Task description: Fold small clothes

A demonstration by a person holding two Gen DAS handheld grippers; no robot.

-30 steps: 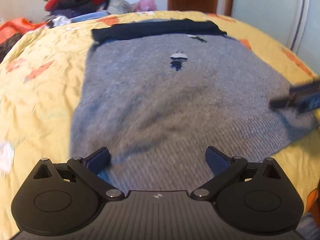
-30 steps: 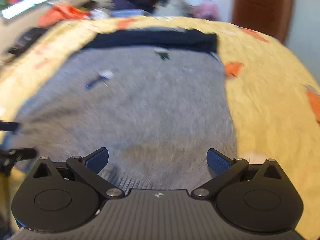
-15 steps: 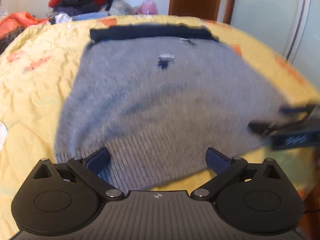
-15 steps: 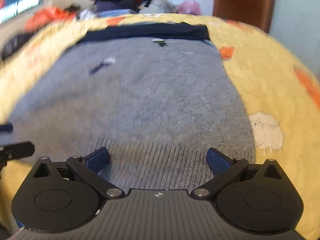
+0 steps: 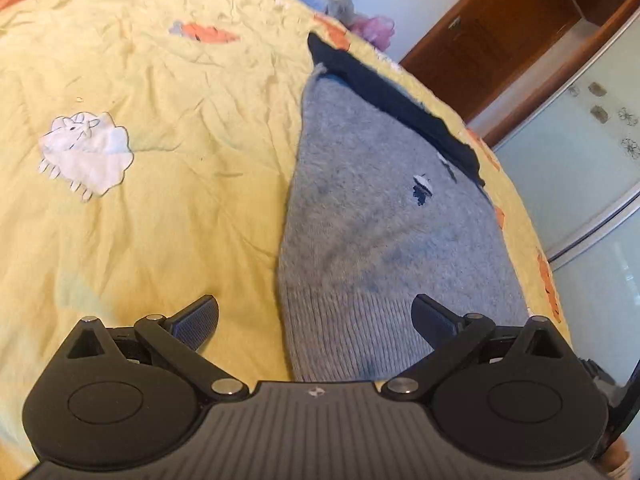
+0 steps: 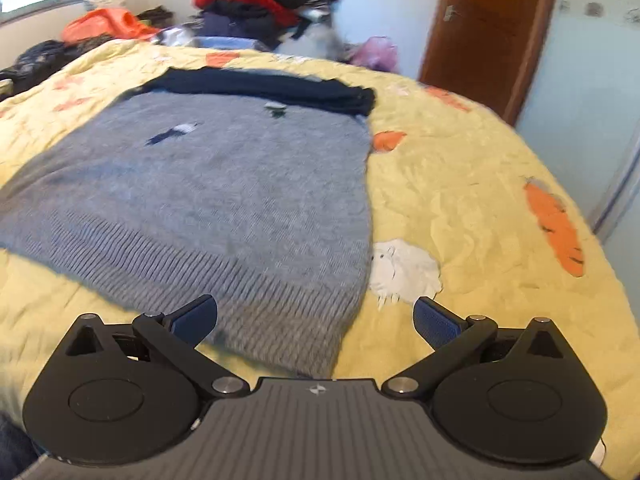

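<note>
A small grey knit sweater (image 5: 384,240) (image 6: 224,200) lies flat on the yellow bedspread (image 5: 152,184) (image 6: 460,200), ribbed hem toward me. A dark navy band (image 5: 392,100) (image 6: 272,88) lies across its far end. My left gripper (image 5: 316,322) is open over the hem's left corner, its left finger over bare bedspread and its right finger over the knit. My right gripper (image 6: 316,320) is open over the hem's right corner, left finger above the ribbing, right finger above the bedspread. Neither holds anything.
A pile of red, dark and orange clothes (image 6: 264,4) sits beyond the bed's far edge. A brown wooden door (image 6: 488,28) (image 5: 500,40) and a pale wardrobe panel (image 5: 580,184) stand to the right. White sheep (image 5: 86,152) and orange carrot (image 6: 556,228) prints mark the bedspread.
Both grippers have drawn back to the sweater's hem and spread apart, the left swinging to the left corner and tilting, the right shifting to the right corner. Both stay open.
</note>
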